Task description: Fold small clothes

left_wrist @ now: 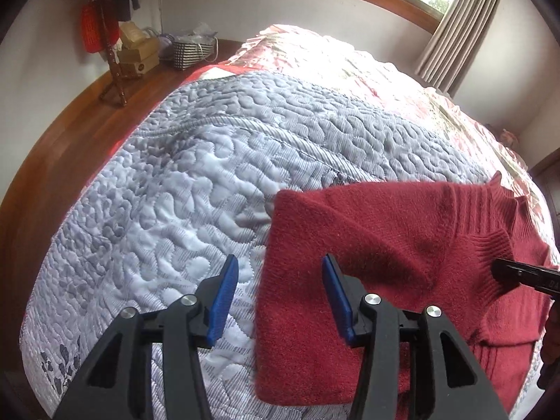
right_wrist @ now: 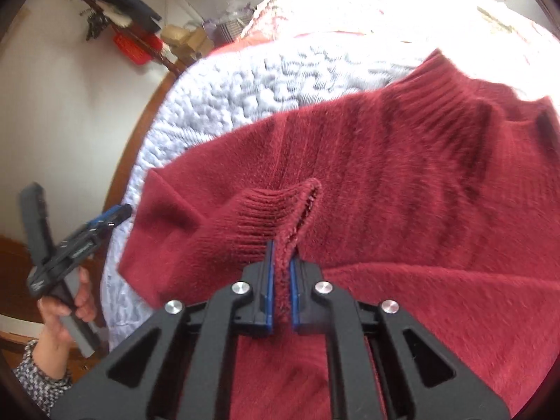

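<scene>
Currently my right gripper (right_wrist: pixel 281 262) is clamped on the ribbed cuff (right_wrist: pixel 269 213) of the red sweater (left_wrist: pixel 378 238); the sweater lies partly folded on the grey quilt (left_wrist: pixel 175 182); my left gripper (left_wrist: pixel 280 297) is spread wide, empty, above the sweater's edge.

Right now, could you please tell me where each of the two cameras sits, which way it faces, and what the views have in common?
Left wrist view: sits on the left hand-held gripper, open, facing across the pale grey quilted bedspread toward the window; its blue-padded fingers show.
Right wrist view: sits on the right hand-held gripper, facing down at the dark red knitted sweater, shut on its ribbed cuff; the person's hand holding the left hand-held gripper shows at left.
Shared: sweater, bedspread, and each view shows the other gripper.
</scene>
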`<act>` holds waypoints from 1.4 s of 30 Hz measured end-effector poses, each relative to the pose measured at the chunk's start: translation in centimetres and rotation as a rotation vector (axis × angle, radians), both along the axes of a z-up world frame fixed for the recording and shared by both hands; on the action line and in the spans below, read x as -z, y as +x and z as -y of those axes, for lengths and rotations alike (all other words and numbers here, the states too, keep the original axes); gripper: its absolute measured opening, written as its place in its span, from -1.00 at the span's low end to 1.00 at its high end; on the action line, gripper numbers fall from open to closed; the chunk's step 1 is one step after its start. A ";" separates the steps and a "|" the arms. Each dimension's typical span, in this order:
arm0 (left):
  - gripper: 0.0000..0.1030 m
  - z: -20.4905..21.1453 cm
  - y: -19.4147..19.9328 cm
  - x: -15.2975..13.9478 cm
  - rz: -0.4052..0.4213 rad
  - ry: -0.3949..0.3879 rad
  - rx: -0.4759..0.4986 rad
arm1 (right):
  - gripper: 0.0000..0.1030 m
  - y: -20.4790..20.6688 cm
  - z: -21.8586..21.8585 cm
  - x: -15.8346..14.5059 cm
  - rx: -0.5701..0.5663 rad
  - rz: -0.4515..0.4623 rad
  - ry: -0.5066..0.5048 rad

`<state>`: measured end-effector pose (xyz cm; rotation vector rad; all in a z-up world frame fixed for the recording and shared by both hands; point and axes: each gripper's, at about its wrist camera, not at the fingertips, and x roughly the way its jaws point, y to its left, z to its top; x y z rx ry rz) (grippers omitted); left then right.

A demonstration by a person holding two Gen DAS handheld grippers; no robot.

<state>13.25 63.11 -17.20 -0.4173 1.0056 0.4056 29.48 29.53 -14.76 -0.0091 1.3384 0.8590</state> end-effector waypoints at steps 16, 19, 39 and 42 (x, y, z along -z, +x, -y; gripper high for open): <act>0.05 8.0 5.4 0.0 -0.001 -0.006 0.151 | -0.89 -0.2 24.7 -7.5 0.368 0.120 0.019; 0.06 9.6 6.8 1.3 -0.029 -0.008 0.177 | -0.89 -0.6 26.9 -5.6 0.399 0.088 -0.018; 0.36 10.5 10.9 3.8 -0.106 -0.031 0.182 | -0.83 1.9 27.8 1.1 0.445 -0.004 -0.071; 0.26 11.4 11.2 3.9 -0.123 0.021 0.192 | -0.89 2.3 27.9 0.8 0.457 0.007 -0.056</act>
